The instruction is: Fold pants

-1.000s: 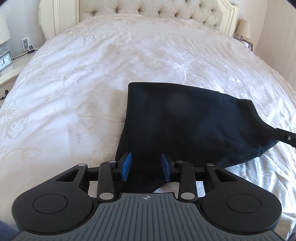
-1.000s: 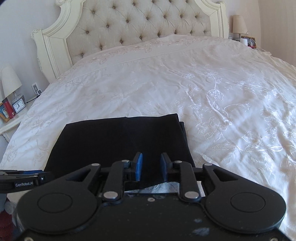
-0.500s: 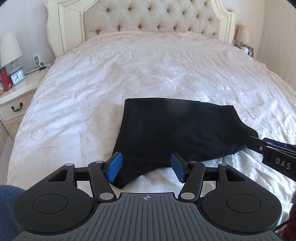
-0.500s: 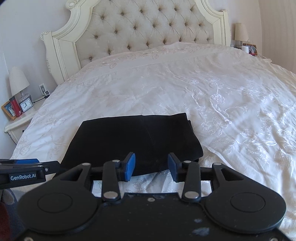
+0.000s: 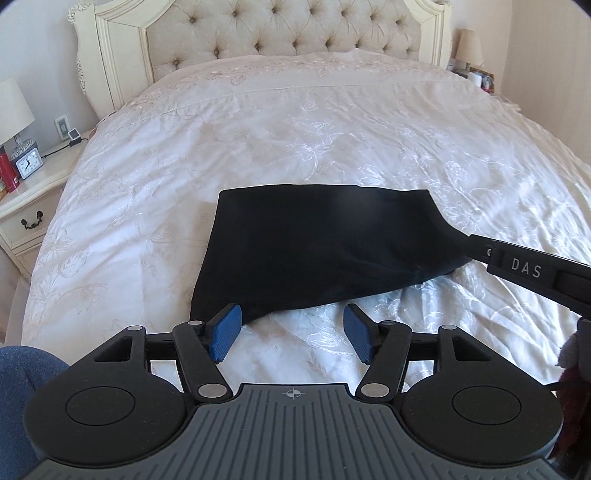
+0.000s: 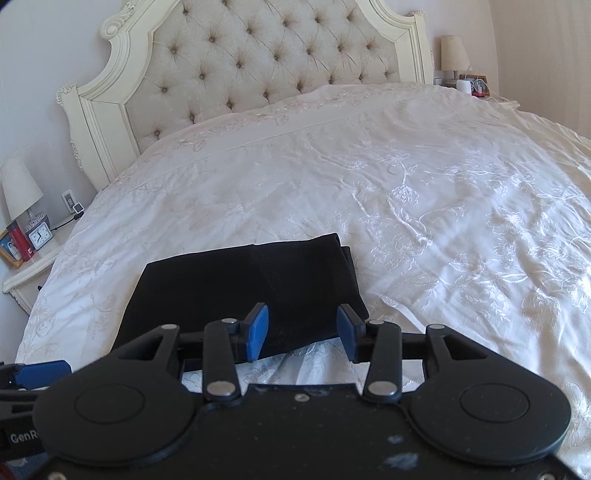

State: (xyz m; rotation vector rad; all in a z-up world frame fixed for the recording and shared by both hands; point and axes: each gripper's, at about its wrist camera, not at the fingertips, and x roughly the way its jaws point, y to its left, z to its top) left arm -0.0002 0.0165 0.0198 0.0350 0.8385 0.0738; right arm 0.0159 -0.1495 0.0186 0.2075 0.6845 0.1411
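The black pants (image 5: 317,251) lie folded into a flat rectangle on the white bedspread (image 5: 295,140), near the bed's foot. They also show in the right wrist view (image 6: 251,291). My left gripper (image 5: 291,338) is open and empty, just short of the pants' near left edge. My right gripper (image 6: 302,334) is open and empty, above the pants' near right corner. The right gripper's body (image 5: 524,269) enters the left wrist view at the pants' right end.
A tufted cream headboard (image 5: 280,33) stands at the far end. A nightstand (image 5: 26,199) with a lamp, a clock (image 5: 27,168) and red items is at the left. Another lamp (image 6: 452,53) stands at the far right.
Both grippers have opened and drawn back from the pants. The pants now lie released and flat on the bed.
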